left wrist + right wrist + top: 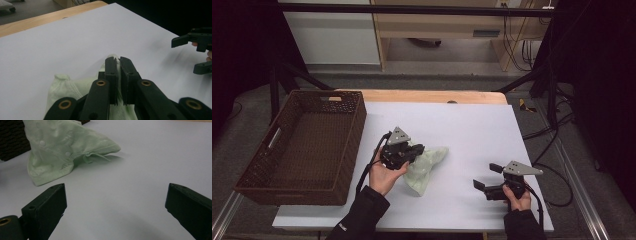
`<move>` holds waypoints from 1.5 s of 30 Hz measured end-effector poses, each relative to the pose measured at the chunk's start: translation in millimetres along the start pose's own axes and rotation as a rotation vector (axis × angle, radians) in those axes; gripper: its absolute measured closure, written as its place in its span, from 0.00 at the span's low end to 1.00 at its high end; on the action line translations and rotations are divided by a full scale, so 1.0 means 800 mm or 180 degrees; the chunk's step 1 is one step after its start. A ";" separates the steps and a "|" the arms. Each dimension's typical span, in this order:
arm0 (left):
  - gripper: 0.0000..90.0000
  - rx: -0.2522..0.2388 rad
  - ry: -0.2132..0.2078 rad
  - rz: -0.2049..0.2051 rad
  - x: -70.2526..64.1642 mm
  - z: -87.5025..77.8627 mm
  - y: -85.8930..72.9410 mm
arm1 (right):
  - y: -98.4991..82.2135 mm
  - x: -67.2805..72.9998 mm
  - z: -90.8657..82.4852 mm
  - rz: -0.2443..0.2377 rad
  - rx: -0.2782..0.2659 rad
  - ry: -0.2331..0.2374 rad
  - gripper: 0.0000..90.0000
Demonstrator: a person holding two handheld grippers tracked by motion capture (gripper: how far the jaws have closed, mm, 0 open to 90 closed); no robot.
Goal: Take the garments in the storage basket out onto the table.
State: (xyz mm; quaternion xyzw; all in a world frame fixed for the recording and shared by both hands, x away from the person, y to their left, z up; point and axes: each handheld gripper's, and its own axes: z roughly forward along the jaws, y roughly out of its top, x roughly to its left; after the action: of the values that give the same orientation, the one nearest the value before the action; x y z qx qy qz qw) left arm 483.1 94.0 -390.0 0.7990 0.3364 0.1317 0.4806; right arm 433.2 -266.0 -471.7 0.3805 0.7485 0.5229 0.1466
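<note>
- Two grippers: the left gripper [416, 151] is clamped on the crumpled pale-green cloth garment [428, 165] at table centre, presumably for lifting.
- The right gripper [486, 176], at four o'clock, stands wide open, empty.
- A brown woven basket [262, 160] waits at nine o'clock.

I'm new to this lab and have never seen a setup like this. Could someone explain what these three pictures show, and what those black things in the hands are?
A person sits at a table and holds a hand tool with black tongs in each hand. The high view looks down from above. The other two pictures come from cameras riding on each tool, looking along its jaws.

The left tongs are shut on a pale green garment with snap buttons, lying on the white table cover. The right tongs stand open with nothing between them, off to the side of the cloth. A brown woven basket stands at the left, with nothing visible inside it.
</note>
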 end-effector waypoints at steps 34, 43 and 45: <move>0.11 -0.0051 -0.0150 0.0076 0.011 -0.007 -0.024 | 0.000 0.000 0.000 0.0007 -0.0008 0.0001 0.04; 0.01 -0.0150 -0.0069 -0.0059 0.026 -0.033 -0.028 | 0.001 0.001 -0.001 0.0017 -0.0007 0.0017 0.04; 0.01 -0.0177 -0.0085 -0.0080 0.029 -0.039 -0.030 | 0.001 0.001 -0.001 0.0021 -0.0007 0.0017 0.04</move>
State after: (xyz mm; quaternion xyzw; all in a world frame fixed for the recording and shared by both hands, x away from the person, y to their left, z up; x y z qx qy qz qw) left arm 473.3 138.1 -397.6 0.7828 0.3362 0.1243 0.5086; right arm 432.5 -265.3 -470.5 0.3814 0.7471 0.5252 0.1433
